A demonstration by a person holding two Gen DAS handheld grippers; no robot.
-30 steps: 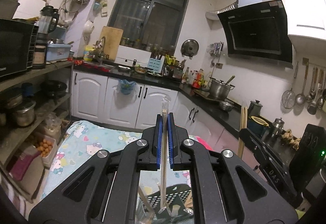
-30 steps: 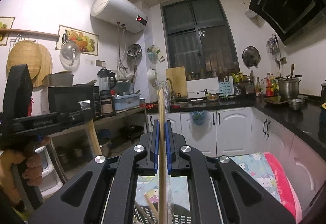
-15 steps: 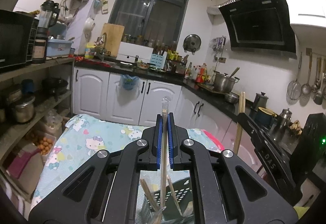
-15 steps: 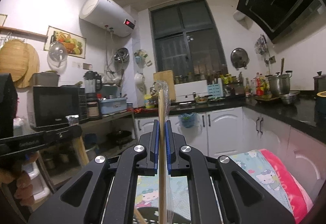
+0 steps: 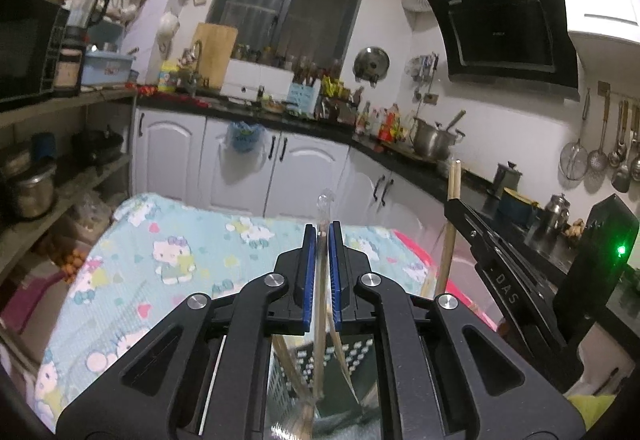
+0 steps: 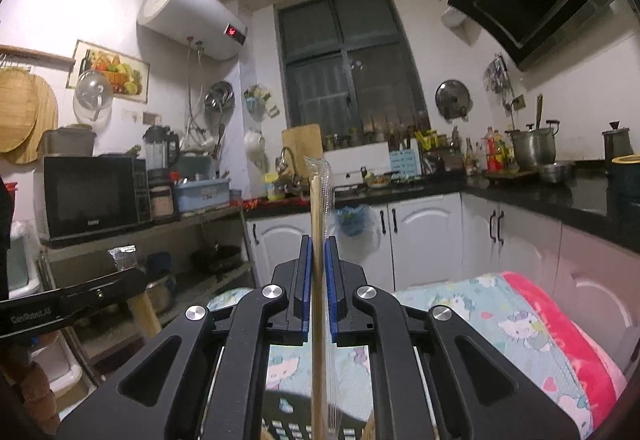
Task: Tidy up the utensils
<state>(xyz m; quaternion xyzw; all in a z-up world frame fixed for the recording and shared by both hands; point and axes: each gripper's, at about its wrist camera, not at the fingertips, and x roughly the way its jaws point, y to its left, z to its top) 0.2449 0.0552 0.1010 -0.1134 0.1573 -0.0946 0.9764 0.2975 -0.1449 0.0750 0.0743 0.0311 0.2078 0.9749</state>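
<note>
Clutter fills the black kitchen counter behind: bottles, a steel pot, a cutting board. The left claw is clamped on a clear-wrapped utensil standing upright above a dark slotted basket, where wooden chopsticks already lean. The right claw pinches wrapped wooden chopsticks, also upright over the basket. A cartoon-print cloth lies beneath. The right claw's body stands close beside the left.
</note>
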